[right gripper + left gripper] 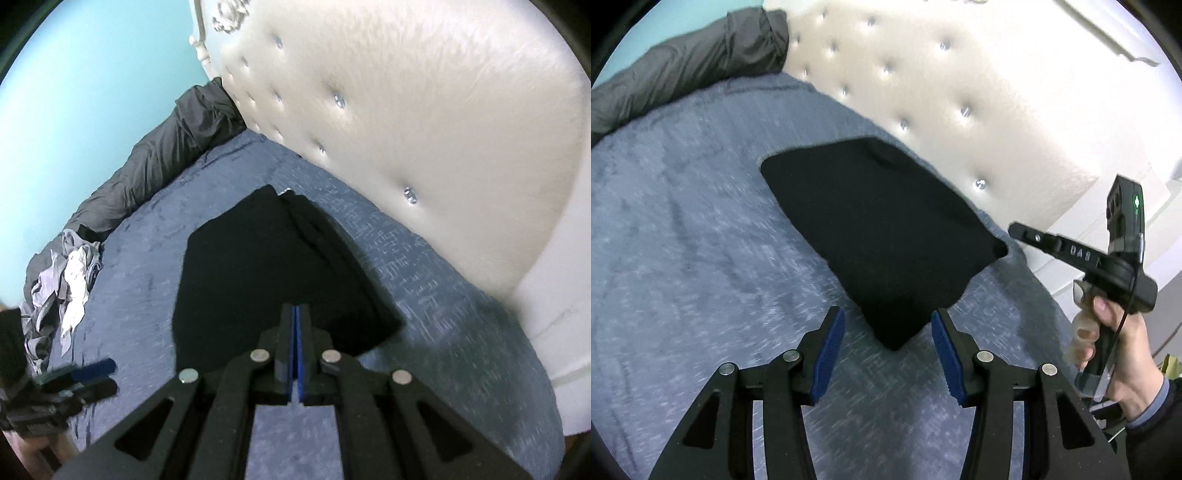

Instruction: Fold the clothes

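Blue bedspread [683, 221] meets a cream padded headboard [960, 74] toward 1 o'clock. On it lies the black garment [871, 229], folded flat. Left tongs [888, 341] gape empty at its near corner; right tongs [297, 325] are closed, apparently on nothing. Judging so, next comes another fold. No containers visible.

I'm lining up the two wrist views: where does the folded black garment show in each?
Left wrist: black garment at centre, just beyond the open left gripper.
Right wrist: black garment at centre, past the shut right gripper.
Shared landmark: the white headboard, right of it.
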Available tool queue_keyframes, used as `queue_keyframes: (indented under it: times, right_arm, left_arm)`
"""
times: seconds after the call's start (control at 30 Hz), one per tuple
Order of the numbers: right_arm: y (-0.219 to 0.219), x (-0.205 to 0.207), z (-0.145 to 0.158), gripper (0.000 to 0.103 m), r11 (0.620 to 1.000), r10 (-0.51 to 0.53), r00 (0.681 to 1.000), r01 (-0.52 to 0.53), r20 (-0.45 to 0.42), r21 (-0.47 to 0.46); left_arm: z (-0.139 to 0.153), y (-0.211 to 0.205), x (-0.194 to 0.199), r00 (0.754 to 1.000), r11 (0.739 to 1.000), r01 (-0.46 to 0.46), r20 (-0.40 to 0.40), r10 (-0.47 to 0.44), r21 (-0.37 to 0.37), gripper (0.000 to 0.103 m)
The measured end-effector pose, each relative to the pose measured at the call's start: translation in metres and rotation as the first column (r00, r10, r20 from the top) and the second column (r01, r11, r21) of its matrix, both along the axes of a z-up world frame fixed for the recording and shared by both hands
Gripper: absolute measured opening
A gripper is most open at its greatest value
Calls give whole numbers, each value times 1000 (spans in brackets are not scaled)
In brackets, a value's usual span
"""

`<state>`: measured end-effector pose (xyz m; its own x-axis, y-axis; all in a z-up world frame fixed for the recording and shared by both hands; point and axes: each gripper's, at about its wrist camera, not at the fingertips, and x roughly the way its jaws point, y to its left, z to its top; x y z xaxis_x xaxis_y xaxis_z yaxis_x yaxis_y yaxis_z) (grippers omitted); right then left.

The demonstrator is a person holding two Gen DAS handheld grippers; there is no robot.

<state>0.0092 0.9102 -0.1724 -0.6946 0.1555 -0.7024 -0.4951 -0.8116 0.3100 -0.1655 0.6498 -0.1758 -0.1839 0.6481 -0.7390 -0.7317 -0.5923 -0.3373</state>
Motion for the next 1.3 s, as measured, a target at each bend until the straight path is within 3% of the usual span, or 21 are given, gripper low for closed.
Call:
queue_keyframes:
  times: [0.33, 0.63, 1.3]
  right_arm:
    - [-69, 42, 57, 3, 999, -24, 999, 25, -43, 26]
    - [-140, 92, 105, 8, 998, -19, 996, 24, -92, 60]
    - [-251, 155, 162, 15, 991, 7, 990, 13, -144, 135]
  left_arm:
    - [73, -64, 50, 996, 999, -30, -89, 32, 23, 53]
    - [118, -132, 88, 984, 996, -65, -160, 73, 54, 55]
    - [177, -218, 155, 956, 989, -72, -273, 104, 126, 63]
